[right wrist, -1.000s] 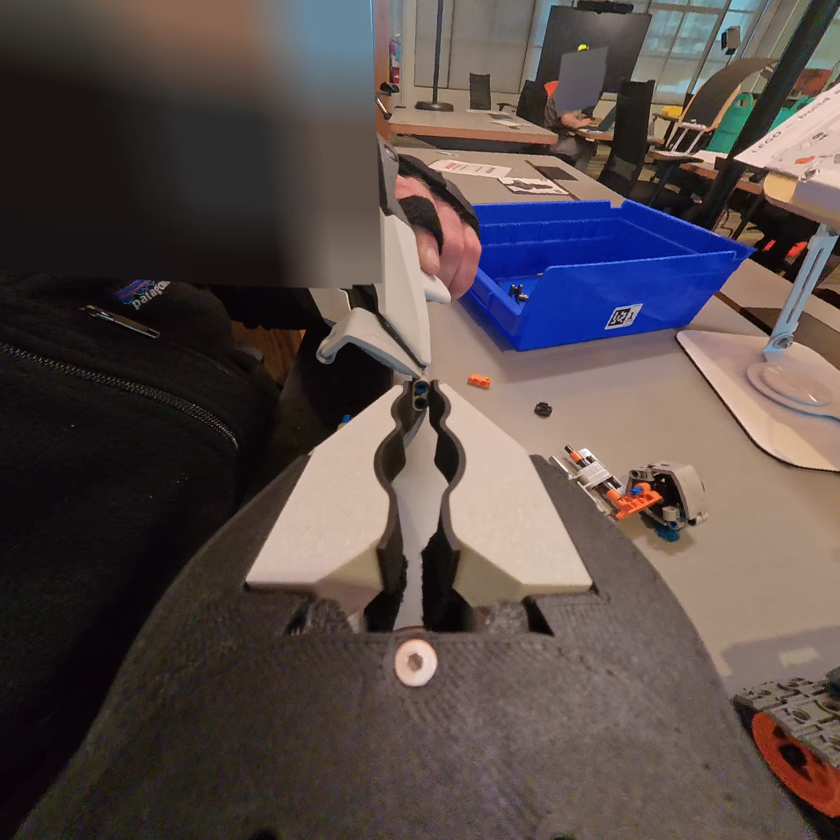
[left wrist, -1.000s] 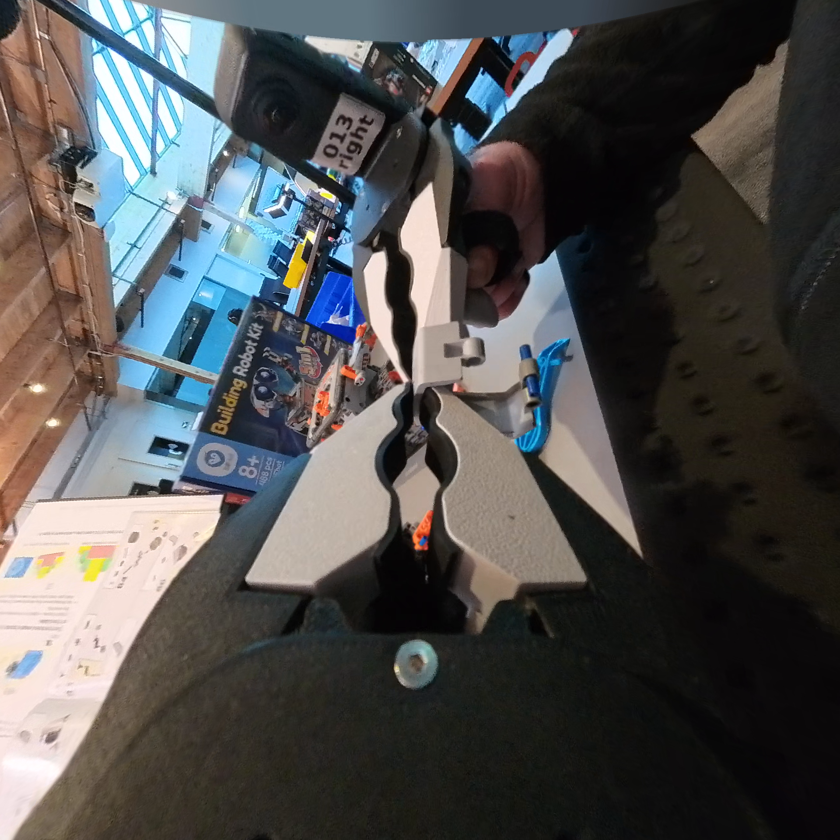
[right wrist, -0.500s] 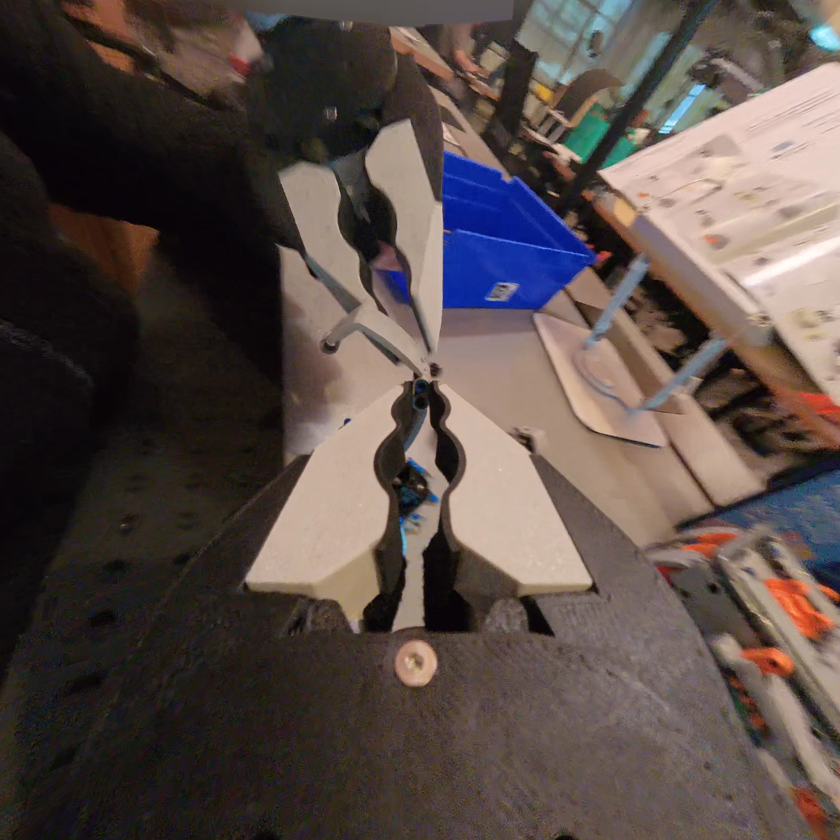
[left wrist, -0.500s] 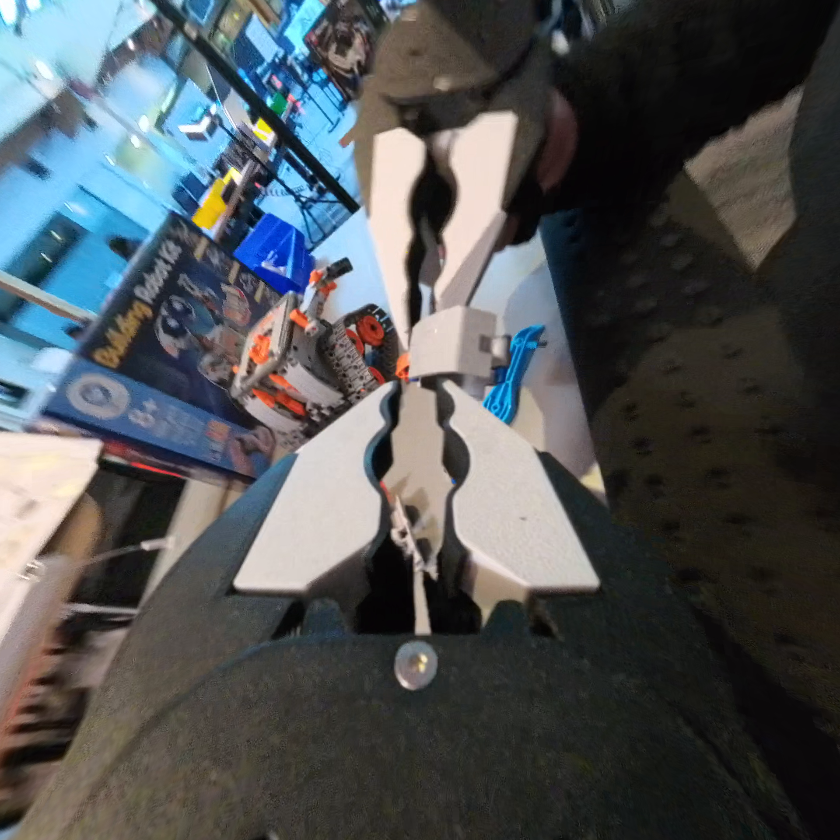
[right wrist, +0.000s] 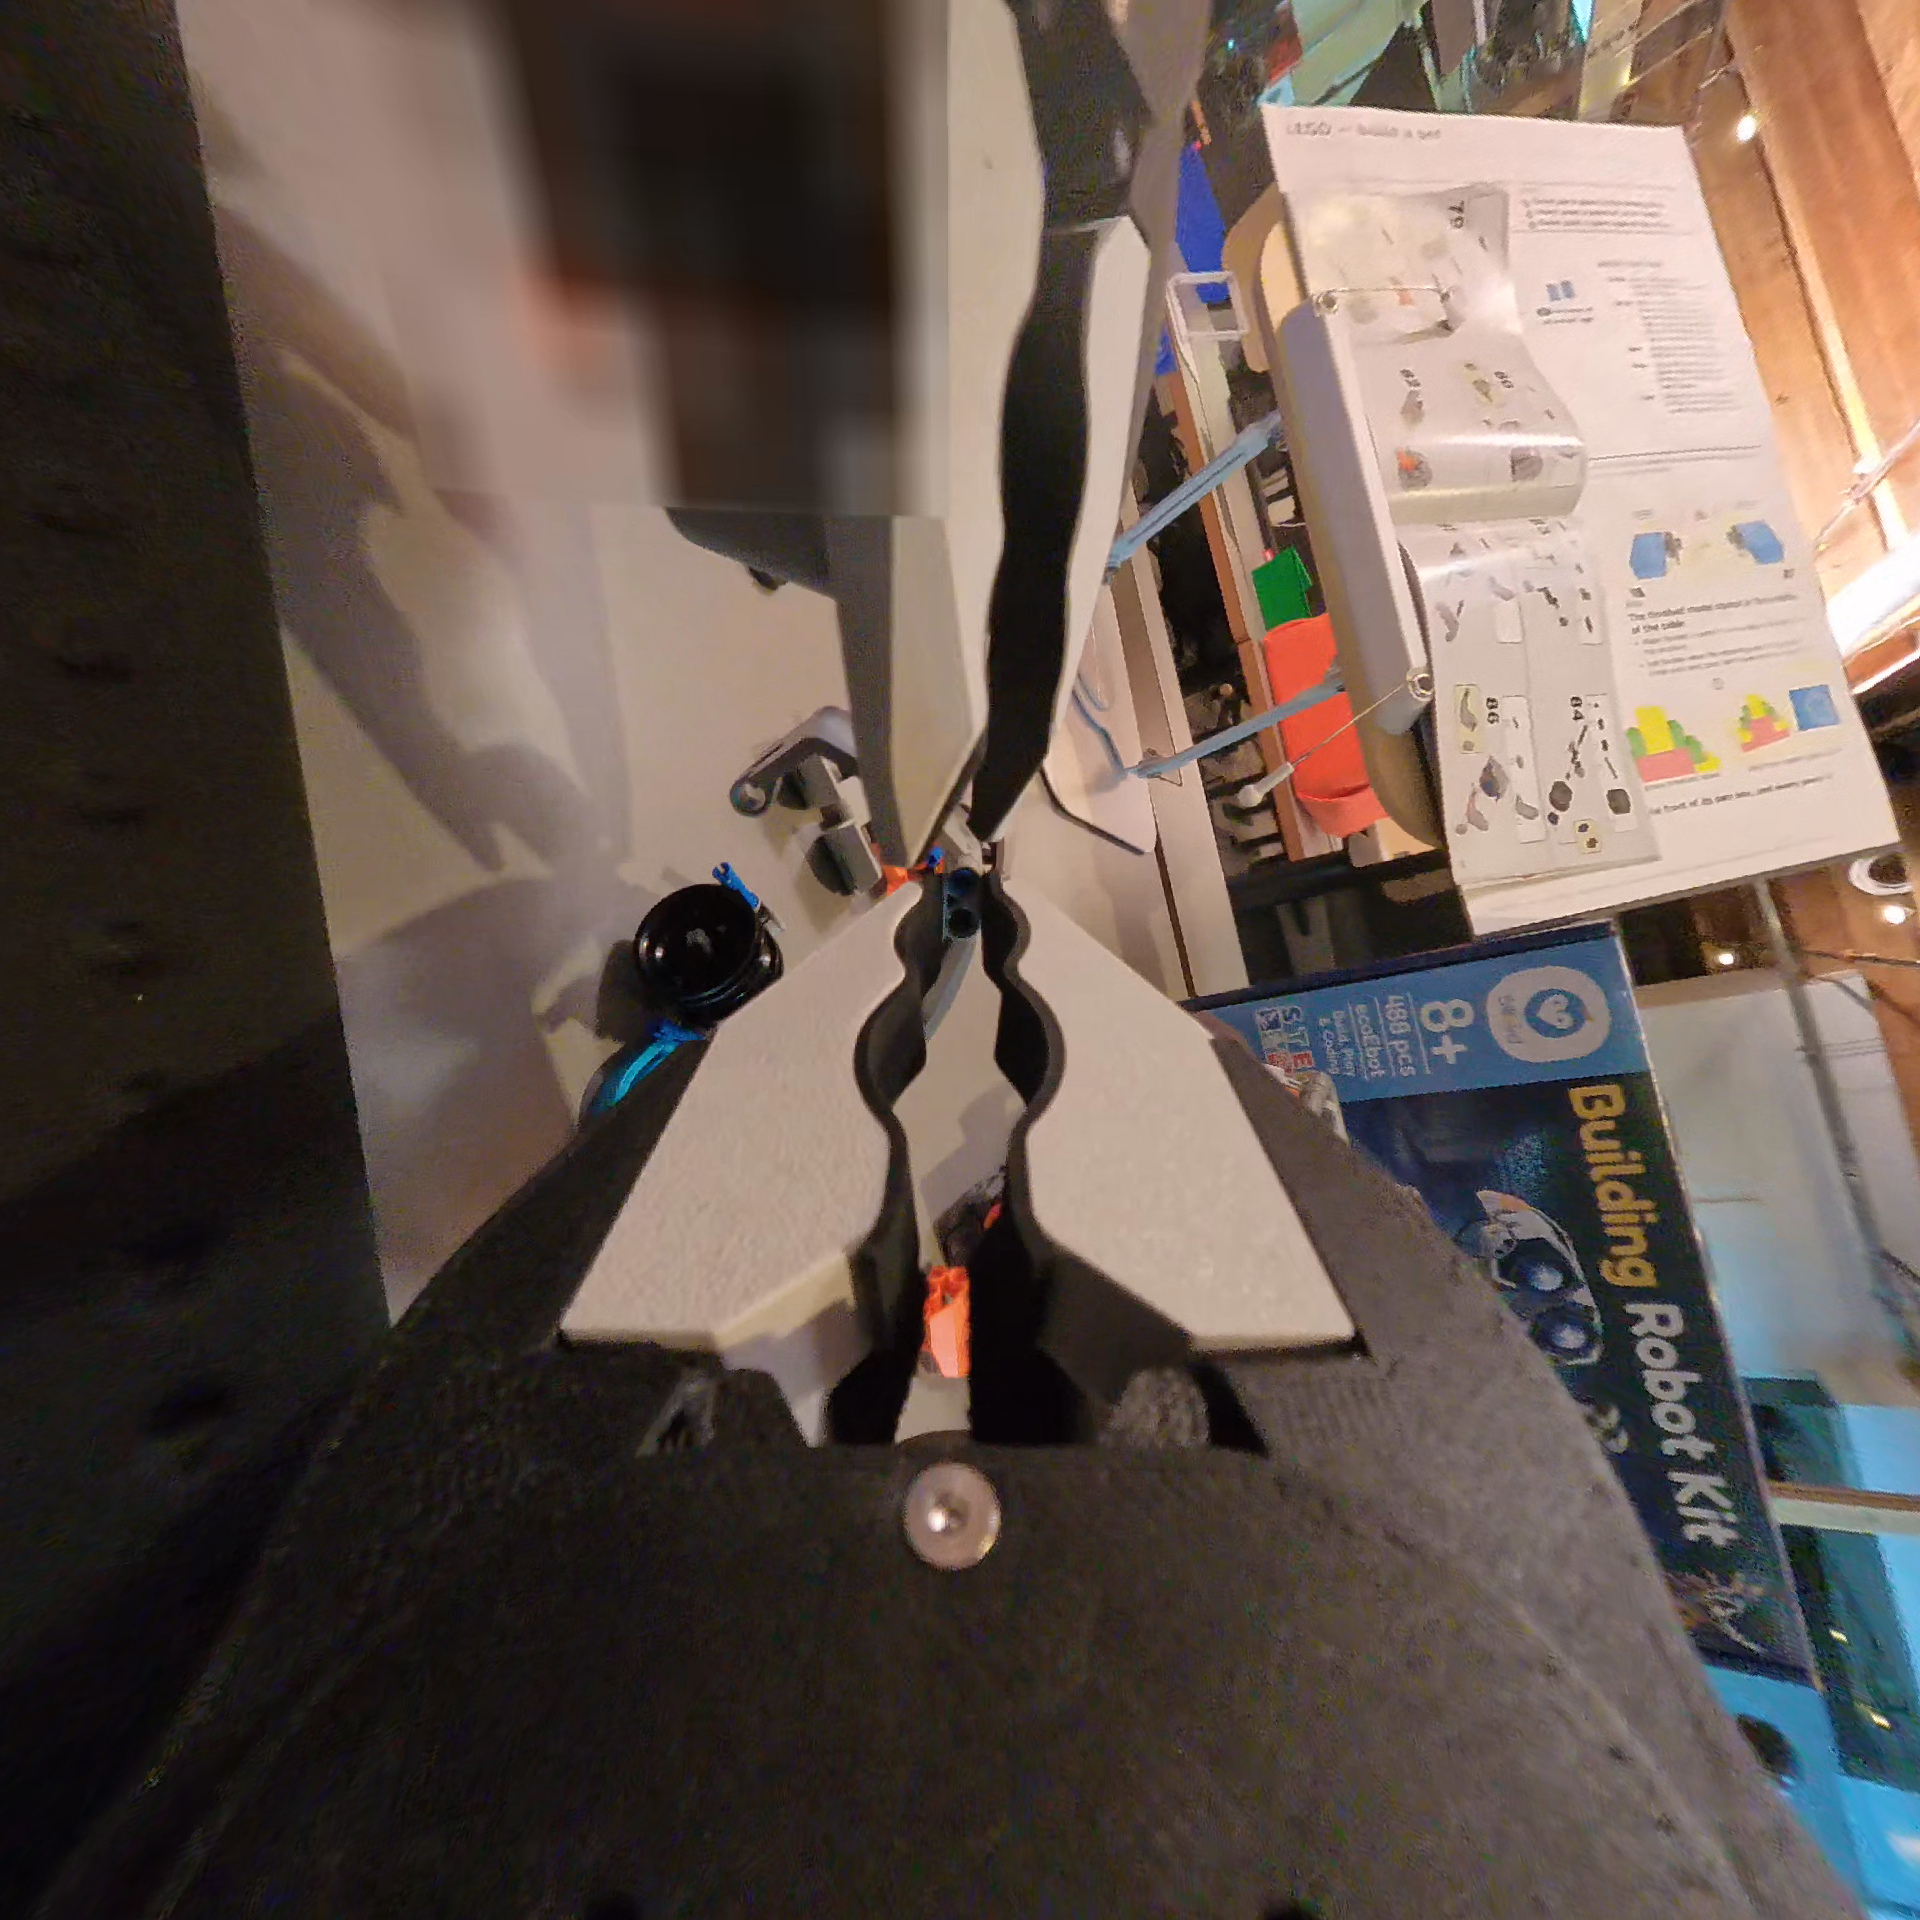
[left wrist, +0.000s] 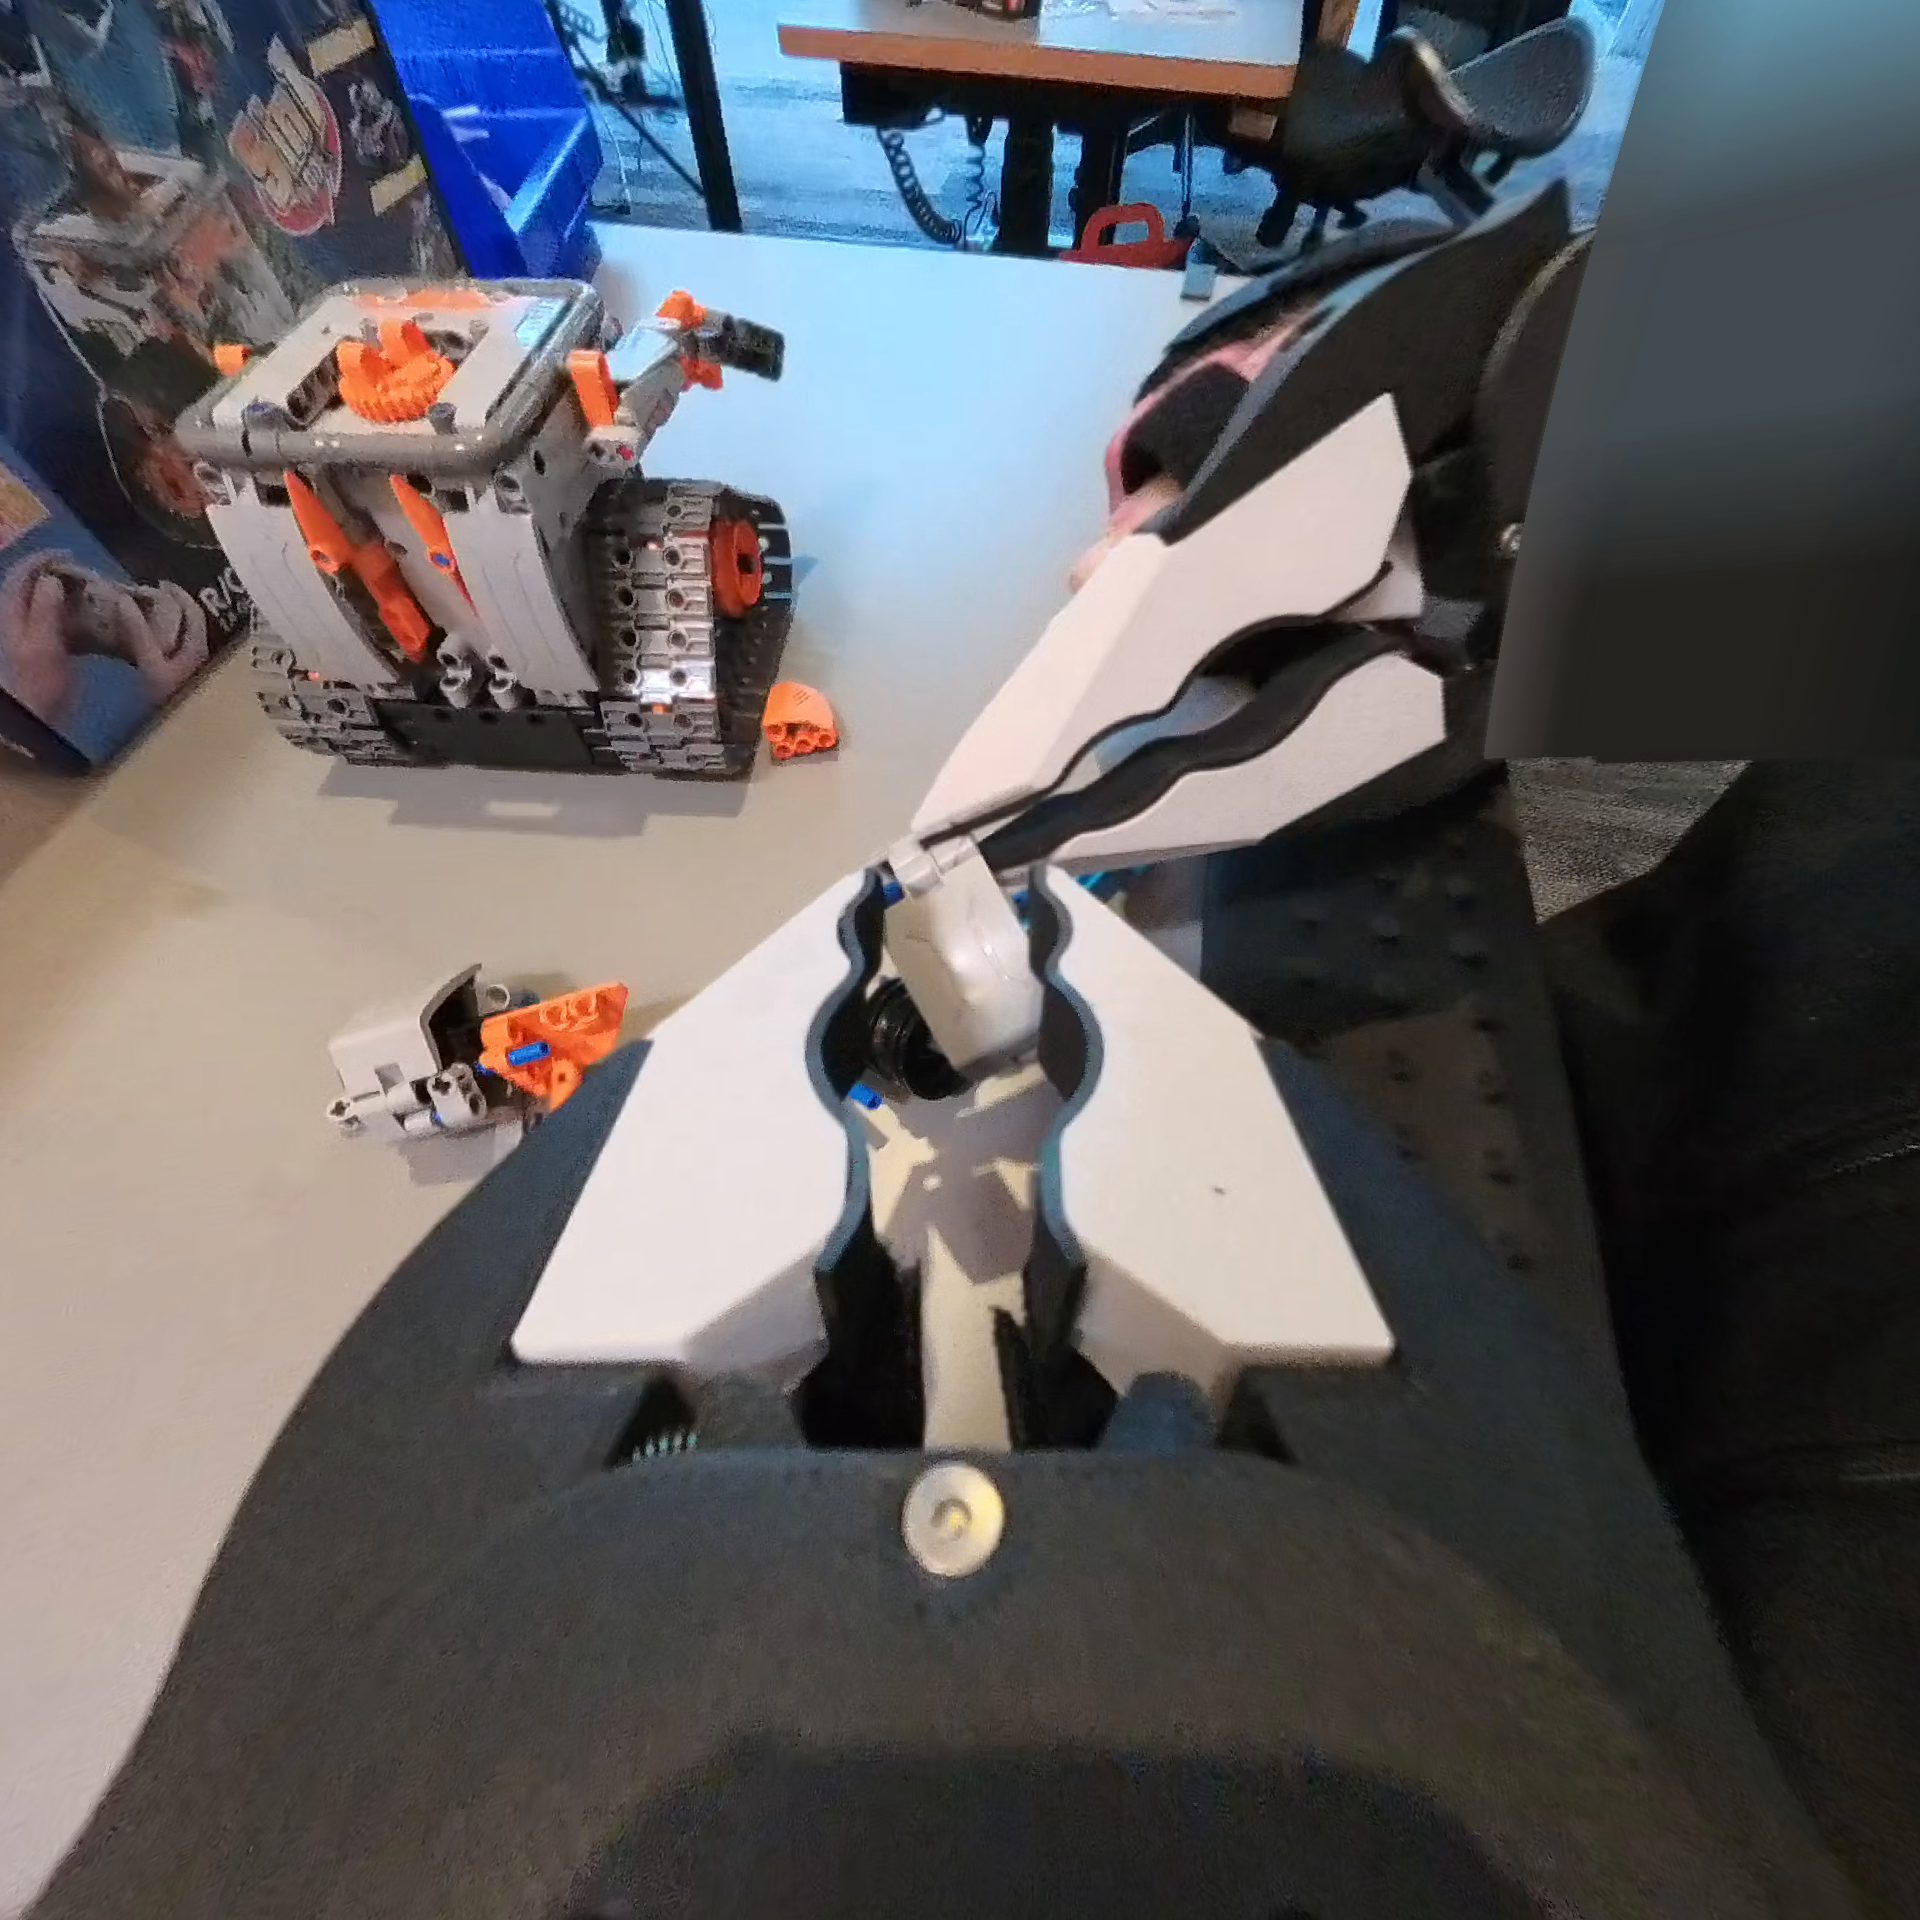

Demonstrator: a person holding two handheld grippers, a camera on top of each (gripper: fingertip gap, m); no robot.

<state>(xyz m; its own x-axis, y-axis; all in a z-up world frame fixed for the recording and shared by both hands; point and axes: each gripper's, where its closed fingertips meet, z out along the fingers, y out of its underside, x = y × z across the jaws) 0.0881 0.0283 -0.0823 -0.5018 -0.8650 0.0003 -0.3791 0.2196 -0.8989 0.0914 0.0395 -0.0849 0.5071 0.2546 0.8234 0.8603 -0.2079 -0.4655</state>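
Observation:
My left gripper [left wrist: 957, 891] is shut on a grey curved building-kit panel [left wrist: 968, 977] and holds it above the grey table [left wrist: 312, 1351]. My right gripper [right wrist: 961, 902] is shut on a small dark two-hole connector [right wrist: 961, 906]. The two grippers meet tip to tip: the right one [left wrist: 925, 847] comes in from the upper right in the left wrist view, and the left one [right wrist: 971, 821] comes down from the top in the right wrist view. The connector touches the panel's top end. A black wheel [right wrist: 707, 951] lies on the table just below them.
A grey-and-orange tracked robot model [left wrist: 488, 540] stands at the back left, with a loose orange piece [left wrist: 800, 719] beside it. A small grey-and-orange sub-assembly [left wrist: 478, 1049] lies nearer. The kit box [right wrist: 1558, 1195], an instruction booklet on a stand [right wrist: 1507, 468] and a blue bin [left wrist: 499, 125] stand around. My left and right fingertips are right by each other. The black wheel [right wrist: 707, 951] is about equally far from each gripper, around 7 cm.
Both grippers have swung round together, still tip to tip and still shut. The left wrist view now looks down on the table and the tracked model; the right wrist view has rolled sideways.

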